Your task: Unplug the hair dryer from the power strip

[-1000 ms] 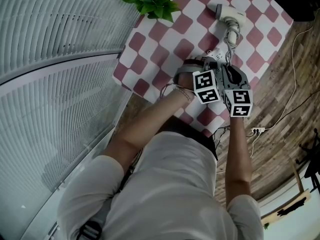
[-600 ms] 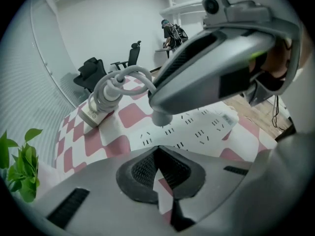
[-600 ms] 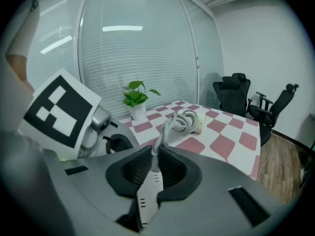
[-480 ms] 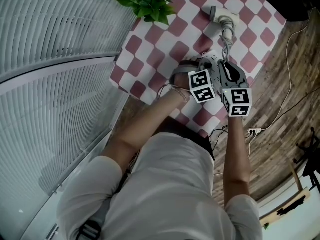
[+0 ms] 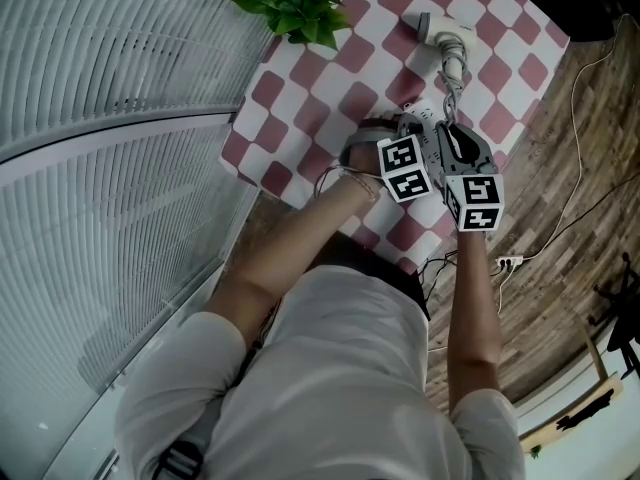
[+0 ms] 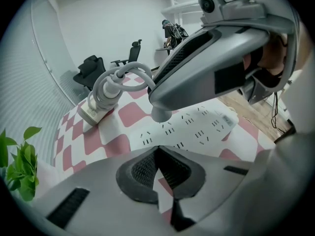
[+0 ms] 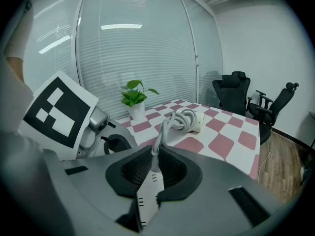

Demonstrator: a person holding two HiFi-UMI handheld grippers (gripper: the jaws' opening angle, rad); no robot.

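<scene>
The white hair dryer lies at the table's far end, its grey cable curling toward the grippers. In the right gripper view the cable runs from the dryer into my right gripper, which is shut on the plug at its end. In the left gripper view the plug's round grey end hangs just over the white power strip; its prongs are hidden. My left gripper is shut with nothing between its pads, its tips down at the strip's near edge.
A potted plant stands at the table's far left corner. The checked tablecloth ends close to the person's body. On the wooden floor to the right lie cables and another strip. Office chairs stand beyond the table.
The head view has shifted slightly. My right gripper, still shut on the plug, sits a little higher over the strip. The left gripper has stayed put.
</scene>
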